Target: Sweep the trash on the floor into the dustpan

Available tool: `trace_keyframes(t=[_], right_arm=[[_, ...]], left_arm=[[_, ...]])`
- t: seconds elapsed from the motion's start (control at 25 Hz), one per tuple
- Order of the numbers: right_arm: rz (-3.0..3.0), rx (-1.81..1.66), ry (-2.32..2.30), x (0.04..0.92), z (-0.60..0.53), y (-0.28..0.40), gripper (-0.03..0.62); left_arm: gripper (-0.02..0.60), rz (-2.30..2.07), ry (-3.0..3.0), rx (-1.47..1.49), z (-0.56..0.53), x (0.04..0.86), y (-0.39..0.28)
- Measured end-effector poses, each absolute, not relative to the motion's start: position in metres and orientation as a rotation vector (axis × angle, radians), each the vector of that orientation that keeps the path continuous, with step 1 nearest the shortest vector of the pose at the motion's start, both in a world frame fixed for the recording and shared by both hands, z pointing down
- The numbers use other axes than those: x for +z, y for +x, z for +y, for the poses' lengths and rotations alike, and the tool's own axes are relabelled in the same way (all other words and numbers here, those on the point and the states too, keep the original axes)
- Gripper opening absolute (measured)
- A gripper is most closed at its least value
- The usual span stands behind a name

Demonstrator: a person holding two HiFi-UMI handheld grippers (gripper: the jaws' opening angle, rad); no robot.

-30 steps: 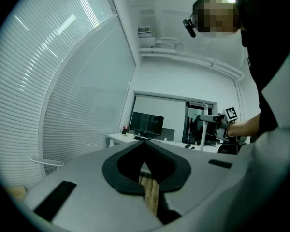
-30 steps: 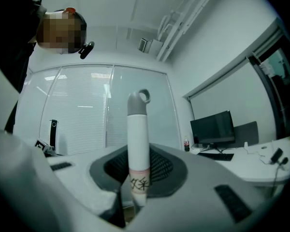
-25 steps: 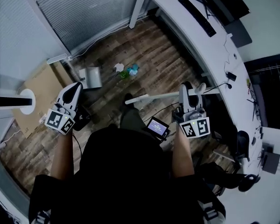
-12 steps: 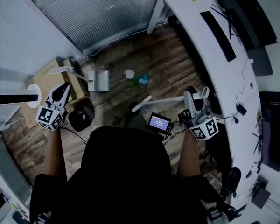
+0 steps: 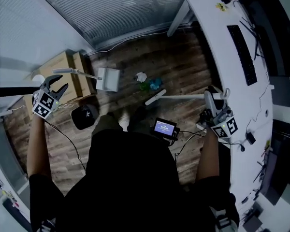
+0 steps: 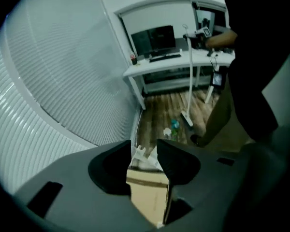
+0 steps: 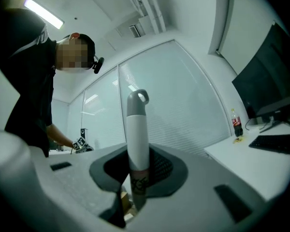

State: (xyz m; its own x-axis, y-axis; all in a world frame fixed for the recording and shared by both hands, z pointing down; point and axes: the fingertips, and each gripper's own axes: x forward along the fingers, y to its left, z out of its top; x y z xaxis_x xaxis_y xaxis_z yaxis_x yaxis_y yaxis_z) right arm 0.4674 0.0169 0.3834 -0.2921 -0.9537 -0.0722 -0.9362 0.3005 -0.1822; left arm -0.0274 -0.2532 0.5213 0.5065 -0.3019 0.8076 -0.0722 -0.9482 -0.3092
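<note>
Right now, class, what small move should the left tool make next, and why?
Probably lower the left tool onto the dustpan handle and close. Its jaws have just been opening with nothing gripped between them; the right tool already holds the broom, and the trash lies near the dustpan.

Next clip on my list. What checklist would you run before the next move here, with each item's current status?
1. Right gripper shut on the broom handle: ok.
2. Left gripper jaws apart, having just been opening, gripping nothing: ok.
3. Dustpan handle gripped: not ok. It is unheld, just ahead of the left gripper.
4. Dustpan on the floor beside the trash: ok.
5. Broom head close to the trash, on the side away from the dustpan: ok.
6. Dustpan mouth facing the trash: cannot tell.
</note>
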Motion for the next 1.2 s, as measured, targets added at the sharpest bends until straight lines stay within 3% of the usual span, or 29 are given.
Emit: trace_keyframes(t=[0.4, 0.68, 0.8, 1.2], right_arm=[[2.539, -0.240, -1.717, 0.417, -0.015, 0.503, 0.072], [2.604, -0.287, -1.702, 0.433, -0.023, 0.531, 0.066], [2.673, -0.308, -1.682, 0.439, -0.033, 0.533, 0.066], [3.233, -0.267, -1.336, 0.514, -0.076, 0.453, 0.066]], left_arm=[[0.201, -0.026, -2.192, -1.697, -0.315, 0.586, -0.047], [0.199, -0.158, -2.151, -1.779, -0.327, 0.614, -0.045], [0.163, -0.172, -2.166, -1.781, -0.324, 0.622, -0.038], [0.129, -0.199, -2.258, -1.759, -0.315, 0.621, -0.018]])
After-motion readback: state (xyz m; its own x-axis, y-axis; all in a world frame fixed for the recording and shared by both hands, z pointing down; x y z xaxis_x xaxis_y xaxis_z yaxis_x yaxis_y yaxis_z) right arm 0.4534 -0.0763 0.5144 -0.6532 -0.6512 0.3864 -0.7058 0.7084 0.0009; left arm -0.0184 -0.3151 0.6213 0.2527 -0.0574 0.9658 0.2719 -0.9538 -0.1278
